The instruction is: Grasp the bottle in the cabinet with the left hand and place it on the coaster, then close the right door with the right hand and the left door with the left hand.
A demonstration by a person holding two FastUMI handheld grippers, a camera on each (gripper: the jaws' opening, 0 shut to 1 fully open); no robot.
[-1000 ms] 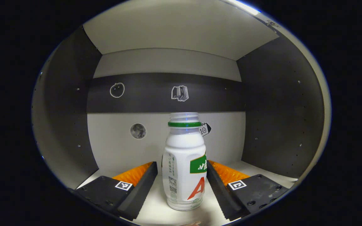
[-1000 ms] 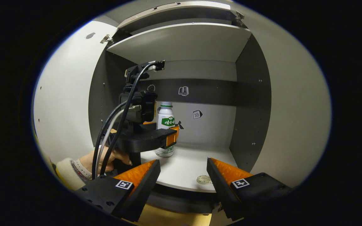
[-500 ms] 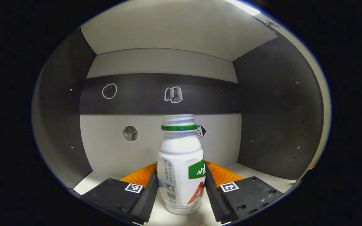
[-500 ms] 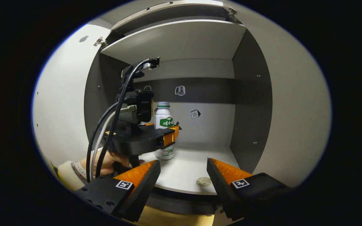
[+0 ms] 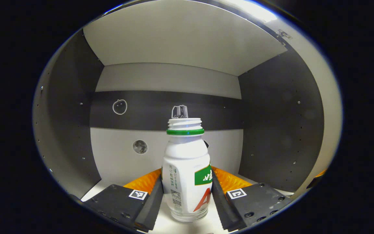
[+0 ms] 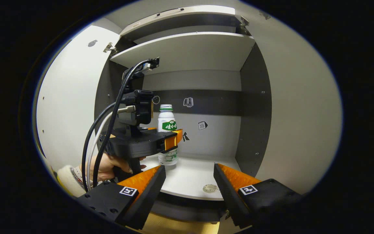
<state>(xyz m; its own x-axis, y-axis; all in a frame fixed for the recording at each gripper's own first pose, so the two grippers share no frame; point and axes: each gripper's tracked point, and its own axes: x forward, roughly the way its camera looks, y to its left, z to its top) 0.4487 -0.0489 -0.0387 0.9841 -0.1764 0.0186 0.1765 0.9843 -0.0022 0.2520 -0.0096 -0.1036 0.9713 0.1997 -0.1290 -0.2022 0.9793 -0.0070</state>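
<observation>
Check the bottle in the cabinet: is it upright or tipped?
Upright. The bottle stands neck-up between the left claw's fingers, which press its sides; the right gripper view shows it vertical too.

Left tongs (image 5: 187, 198): dark blocky finger bodies wearing square black-and-white tag markers, screws showing along outer edges, ribbed inner faces.

Right tongs (image 6: 189, 191): same build, tag marker sitting on each finger.

Left tongs (image 6: 170, 143) in right gripper view: dark housing, camera module riding on top, black and white cables (image 6: 99, 139) looping back.

Hand (image 6: 109, 164) wearing pale cuffed sleeve (image 6: 68, 174).
</observation>
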